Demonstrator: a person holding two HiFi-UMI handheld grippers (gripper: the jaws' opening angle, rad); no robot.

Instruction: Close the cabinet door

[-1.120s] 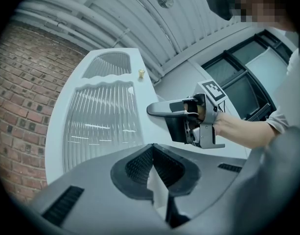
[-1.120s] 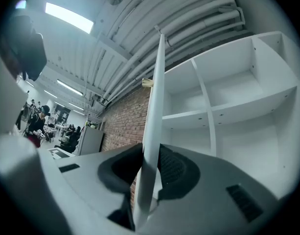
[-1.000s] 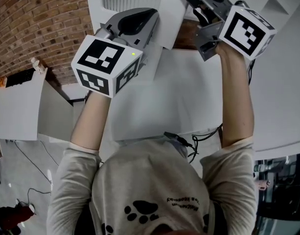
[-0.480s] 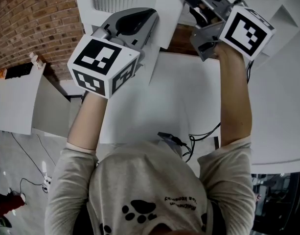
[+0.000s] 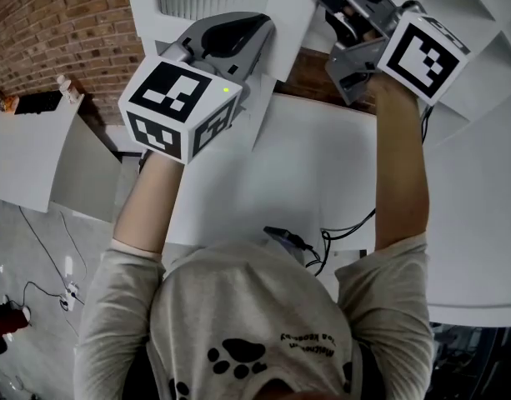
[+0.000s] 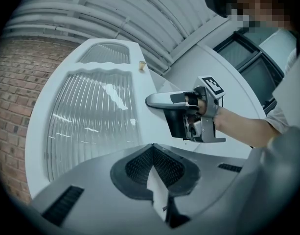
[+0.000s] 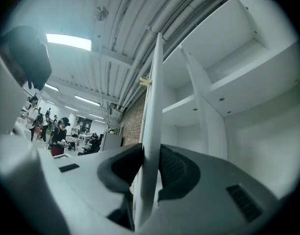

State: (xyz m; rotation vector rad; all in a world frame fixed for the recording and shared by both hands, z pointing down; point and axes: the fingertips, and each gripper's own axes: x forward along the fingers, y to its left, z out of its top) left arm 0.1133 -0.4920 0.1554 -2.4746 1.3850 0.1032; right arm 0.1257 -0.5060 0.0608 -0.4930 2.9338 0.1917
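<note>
Brick wall (image 5: 47,23) behind | my right tongs (image 7: 149,165) narrow, clamped on thin edge of cabinet door (image 7: 153,97) | left tongs (image 6: 153,168) pinching same door | door runs up-and-away from both; shelves (image 7: 228,82) lie right of right tongs

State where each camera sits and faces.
Head view: on the person's head, facing down over chest, forearms, left gripper, right gripper.
Left gripper view: on that gripper, facing the ribbed-glass cabinet door; right gripper, forearm show.
Right gripper view: on that gripper, looking along the door's edge toward shelves; jaws only.
Shared: both gripper views show the brass knob.
</note>
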